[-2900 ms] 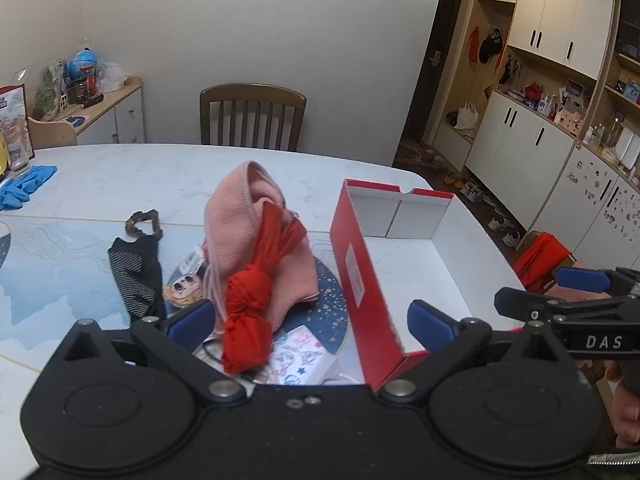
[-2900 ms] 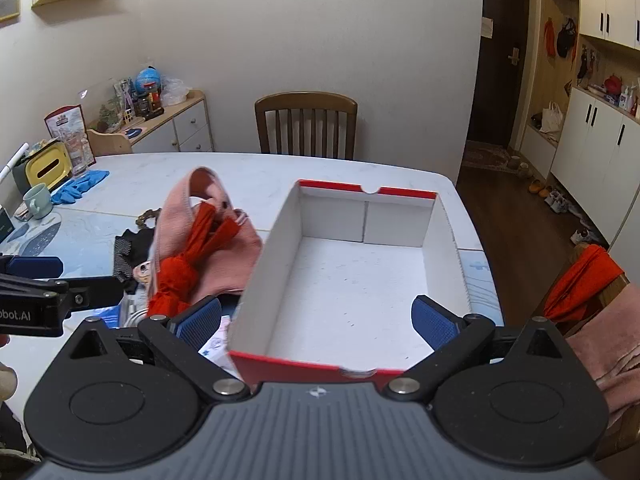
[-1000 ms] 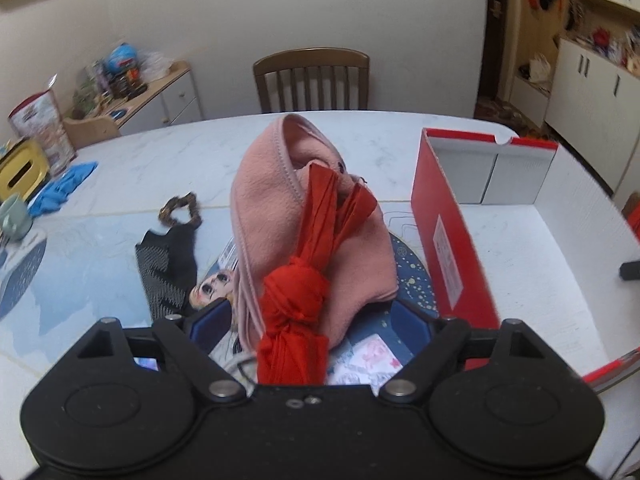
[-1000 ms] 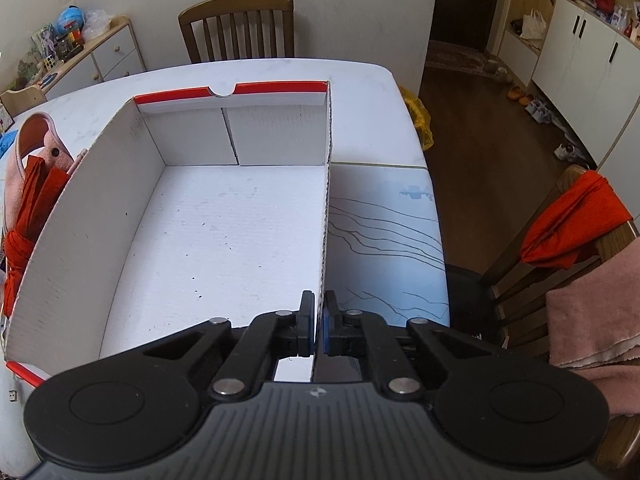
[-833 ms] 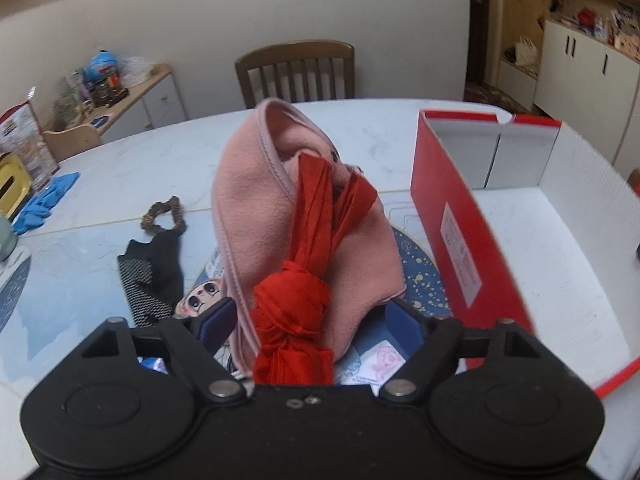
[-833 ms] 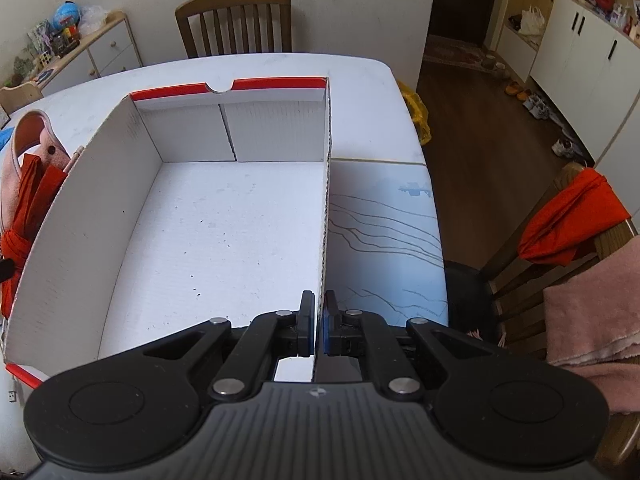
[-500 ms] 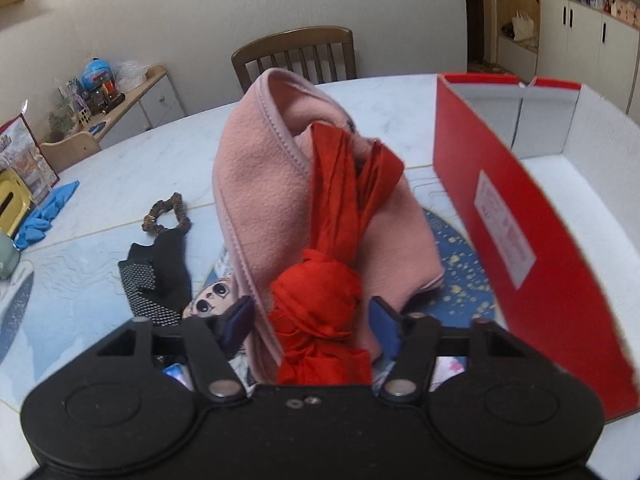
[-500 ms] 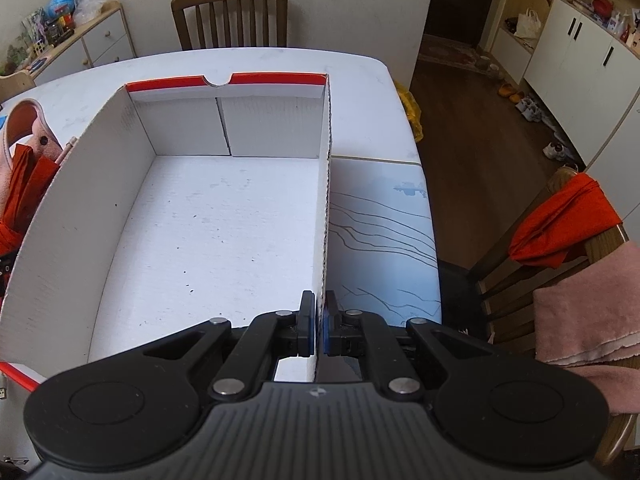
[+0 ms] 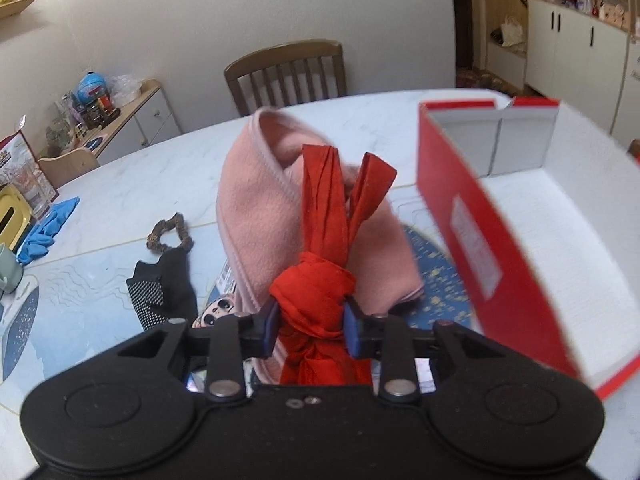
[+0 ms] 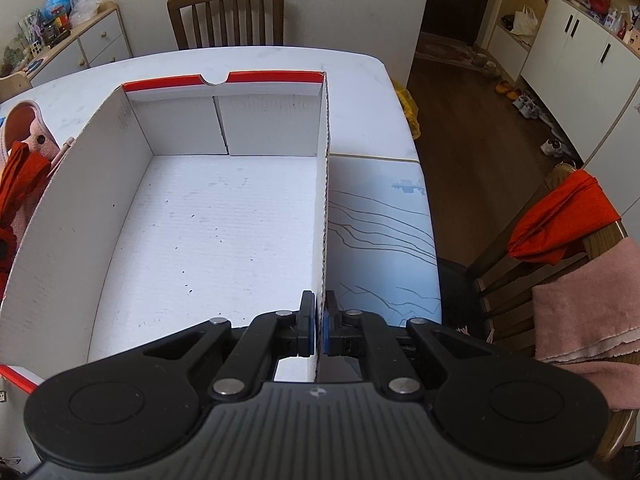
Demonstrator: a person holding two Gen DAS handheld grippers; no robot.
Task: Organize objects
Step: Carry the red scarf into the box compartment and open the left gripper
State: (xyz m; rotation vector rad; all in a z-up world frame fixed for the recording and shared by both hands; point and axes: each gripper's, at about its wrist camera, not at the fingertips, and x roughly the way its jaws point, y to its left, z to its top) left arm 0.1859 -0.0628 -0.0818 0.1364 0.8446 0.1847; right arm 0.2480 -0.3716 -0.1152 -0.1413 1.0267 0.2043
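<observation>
Nothing is in the box yet, so the tidy-up looks barely started.

White marble-look dining table [image 9: 120, 184] carries everything. Biggest item on it is the open red-and-white cardboard shoe box [image 10: 208, 216], floor bare apart from a few specks. Right gripper [image 10: 319, 326] is clamped tight on the box's right wall near the front corner, wall sandwiched between the blue pads; reads as steadying the box.

Just left of the box, outside it: pink fleece cloth [image 9: 260, 208] heaped upright, with a knotted red fabric strip [image 9: 316, 292] draped down its front. Left gripper [image 9: 311, 326] has its jaws closing around the red knot; the blue pads [image 9: 269, 322] sit against both sides of the knot, so I'd call that a grip forming on it. Can't tell whether the pink cloth would come up with it.

Smaller stuff loose on the table, left of the pile: black dotted-grip sock [image 9: 160, 296], brown braided hair tie [image 9: 168, 232], blue gloves [image 9: 48, 224] further out near the edge. Some cartoon-print cards or packaging [image 9: 218, 308] poke out under the cloth, details unclear.

Done: box held, first pick under way. Left: lift the red/pink bundle over the box wall, drop it in, then likely the sock, hair tie and the printed bits.
</observation>
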